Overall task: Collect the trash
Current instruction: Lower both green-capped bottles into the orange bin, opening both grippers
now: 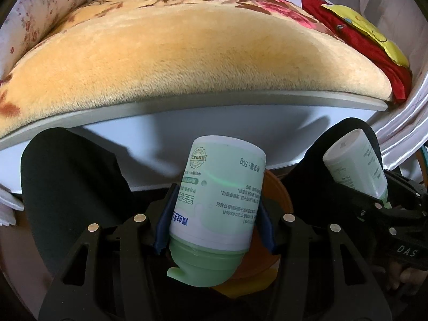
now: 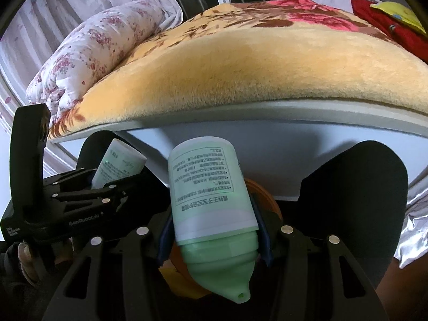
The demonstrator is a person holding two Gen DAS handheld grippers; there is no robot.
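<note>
A bed fills the upper half of both views, spread with a plush yellow blanket bearing red and brown flowers; its grey frame edge curves across the middle. A rolled floral quilt lies at ten o'clock in the right wrist view, and a red cloth with a yellow piece on it sits at two o'clock in the left one.

Both tools are held side by side, pointing forward at the bed edge. The left gripper has its blue pads pressed onto a pale green tube, cap end toward the camera, the tube leaning slightly to one o'clock. The right gripper is likewise clamped on a second green tube, its pointed nozzle toward the lens at six o'clock. Each tool shows in the other's camera: at three o'clock from the left, at nine o'clock from the right.

Beneath both tubes lies an orange round rim, possibly a bin, though little of it shows. Fingers of the person's left hand grip that tool's handle at eight o'clock.
</note>
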